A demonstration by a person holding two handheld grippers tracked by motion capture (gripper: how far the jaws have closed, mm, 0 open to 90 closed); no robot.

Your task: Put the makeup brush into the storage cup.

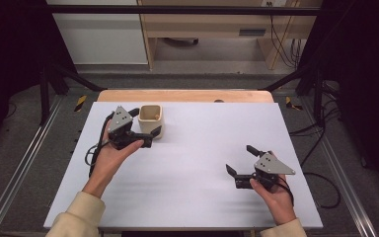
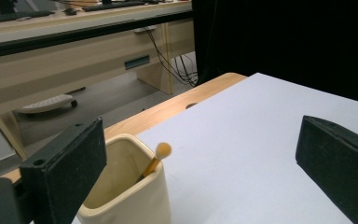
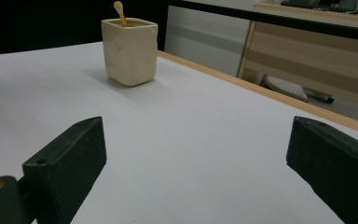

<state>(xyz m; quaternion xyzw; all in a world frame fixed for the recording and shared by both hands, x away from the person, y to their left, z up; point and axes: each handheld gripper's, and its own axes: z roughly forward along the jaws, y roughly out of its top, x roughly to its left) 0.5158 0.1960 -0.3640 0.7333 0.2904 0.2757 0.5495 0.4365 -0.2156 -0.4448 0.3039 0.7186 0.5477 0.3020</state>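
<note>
At the near right of the table [image 1: 202, 163], the right gripper [image 1: 241, 161] rests low in the person's hand, jaws spread wide and empty, apparently waiting its turn. Farther back on the left, the left gripper [image 1: 147, 121] has its jaws spread around the near side of a cream cup [image 1: 151, 120], seemingly lined up to grasp it. A small wooden stick [image 2: 154, 161] with a round tip leans inside the cup.

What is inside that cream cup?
A thin wooden stick with a round tip leans inside the cream cup, its tip just above the rim. The cup's wall hides its lower end and the bottom.
</note>
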